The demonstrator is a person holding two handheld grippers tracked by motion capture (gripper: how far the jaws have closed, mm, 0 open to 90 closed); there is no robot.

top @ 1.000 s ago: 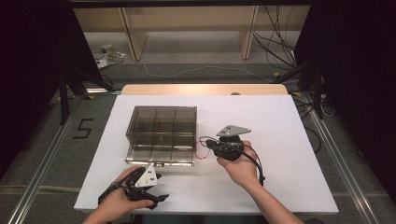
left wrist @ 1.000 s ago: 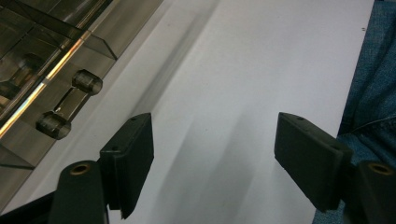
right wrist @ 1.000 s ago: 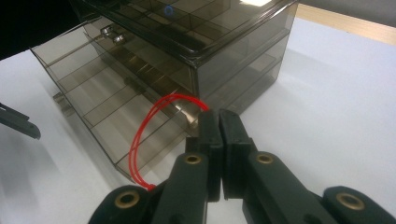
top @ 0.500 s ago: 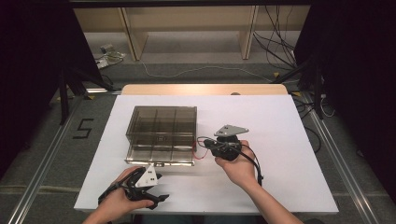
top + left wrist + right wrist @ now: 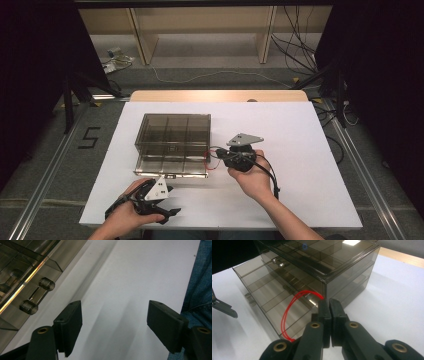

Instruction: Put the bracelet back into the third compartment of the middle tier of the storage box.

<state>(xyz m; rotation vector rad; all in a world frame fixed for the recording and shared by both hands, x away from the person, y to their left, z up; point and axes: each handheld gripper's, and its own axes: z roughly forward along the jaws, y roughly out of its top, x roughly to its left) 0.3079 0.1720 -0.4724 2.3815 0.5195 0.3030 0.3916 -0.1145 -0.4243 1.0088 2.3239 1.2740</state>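
- High view: the white table (image 5: 310,150) is the biggest thing before me, with a bare wooden strip (image 5: 220,95) along its far edge.
- On the table's left half stands the smoky clear drawer box (image 5: 172,142), split into compartments, with its bottom drawer (image 5: 170,169) pulled out a little toward me.
- In the left gripper view the drawer's front (image 5: 30,297) runs along the upper left, and its two small round knobs (image 5: 46,283) sit just beyond my left jaw.
- My right gripper (image 5: 220,160) sits just off the box's near right corner, my right hand (image 5: 255,177) wrapped round its body and the grey three-cornered plate (image 5: 245,139) on top.
- In the right gripper view its jaws are pressed together, pinching a thin red loop (image 5: 295,312), probably a rubber band.
- The loop arcs from the jaw tips out over the pulled-out drawer (image 5: 274,305) and curls back down beside the gripper's base; in the high view it shows as a small red curl (image 5: 212,161) at the box's right side.
- My left gripper (image 5: 167,202) lies low near the table's front edge, in front of the box's left part, in my left hand (image 5: 127,215).
- Its jaws (image 5: 115,325) stand wide apart with bare white table between them, gripping nothing.
- At the right edge of the left gripper view is blue denim (image 5: 200,290).
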